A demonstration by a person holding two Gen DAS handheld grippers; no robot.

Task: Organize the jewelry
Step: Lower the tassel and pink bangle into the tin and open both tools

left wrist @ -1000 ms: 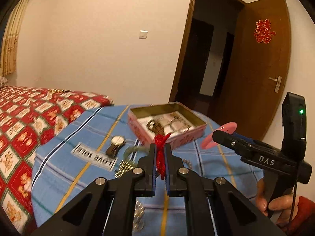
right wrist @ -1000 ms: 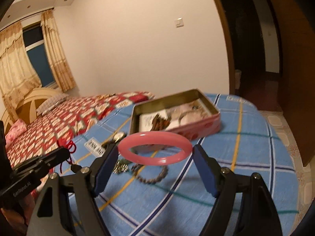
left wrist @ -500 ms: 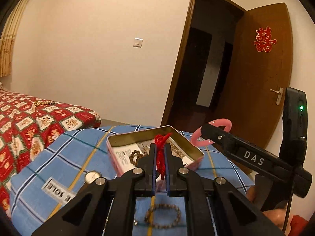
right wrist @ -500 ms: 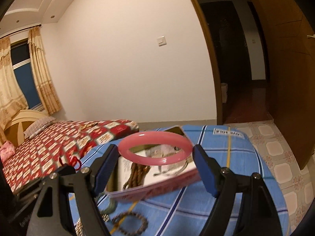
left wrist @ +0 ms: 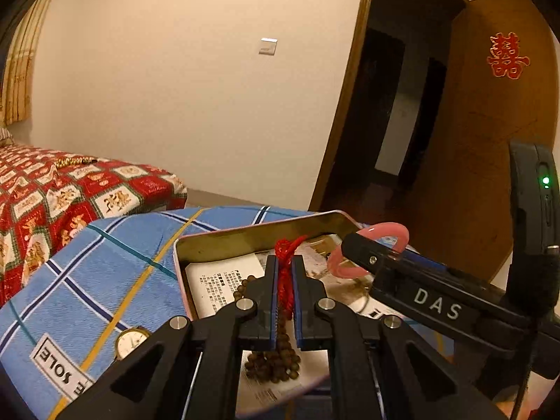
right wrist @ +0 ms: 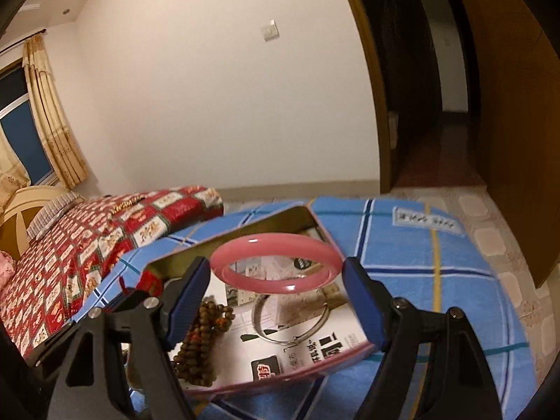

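Note:
My left gripper (left wrist: 285, 262) is shut on a red knotted cord (left wrist: 286, 273) and holds it over the pink tin box (left wrist: 245, 236). My right gripper (right wrist: 276, 273) is shut on a pink bangle (right wrist: 276, 262), held level above the same tin (right wrist: 227, 239); the bangle also shows in the left wrist view (left wrist: 371, 252). Inside the tin lie a brown bead bracelet (right wrist: 203, 343), a silver bangle (right wrist: 290, 322) and printed paper (left wrist: 217, 287).
The tin sits on a blue plaid cloth (right wrist: 437, 273). A gold-rimmed watch (left wrist: 131, 341) lies on the cloth left of the tin. A bed with a red patterned cover (left wrist: 52, 196) is to the left; an open wooden door (left wrist: 490, 122) is at the right.
Both grippers have moved forward from the near cloth to above the tin, still holding the red cord and the pink bangle. The tin now looks much closer and larger.

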